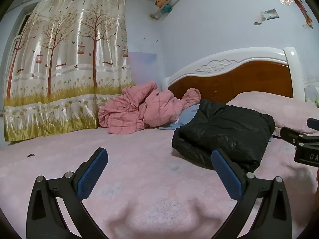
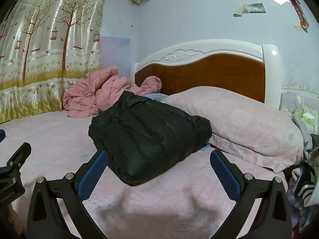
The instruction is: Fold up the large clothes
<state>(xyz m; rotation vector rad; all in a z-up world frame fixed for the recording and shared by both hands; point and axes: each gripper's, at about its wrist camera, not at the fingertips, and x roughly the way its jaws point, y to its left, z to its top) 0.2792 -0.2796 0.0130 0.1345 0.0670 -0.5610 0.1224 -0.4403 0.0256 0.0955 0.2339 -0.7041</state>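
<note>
A black puffer jacket (image 2: 149, 137) lies folded into a thick, rounded bundle on the bed (image 2: 159, 209). Its shell is glossy and finely wrinkled, stitched into soft quilted channels that run along its length, and the near end bulges where the layers turn under. It sits toward the head of the bed, its far side against a long pale pink pillow (image 2: 239, 123) with a faint floral weave. A corner of light blue cloth (image 1: 187, 113) shows from beneath the jacket's far edge.

The bedsheet is matte pink with outlined flowers printed across it. Behind the jacket a pink checked quilt (image 1: 139, 109) is heaped in loose, crumpled folds against the corner of the room. The headboard (image 2: 209, 73) has an orange-brown wooden panel framed by a curved white moulding with a carved scroll. A satiny curtain (image 1: 65, 63) printed with trees, birdcages and grass hangs along the left wall.

The left tool (image 1: 159, 171) hovers low over the bare sheet, level, its blue textured pads spread wide and holding nothing; the jacket lies just beyond its right finger. The right tool (image 2: 157, 173) hangs equally low, its fingers spread wide, facing the jacket's near end without touching it.
</note>
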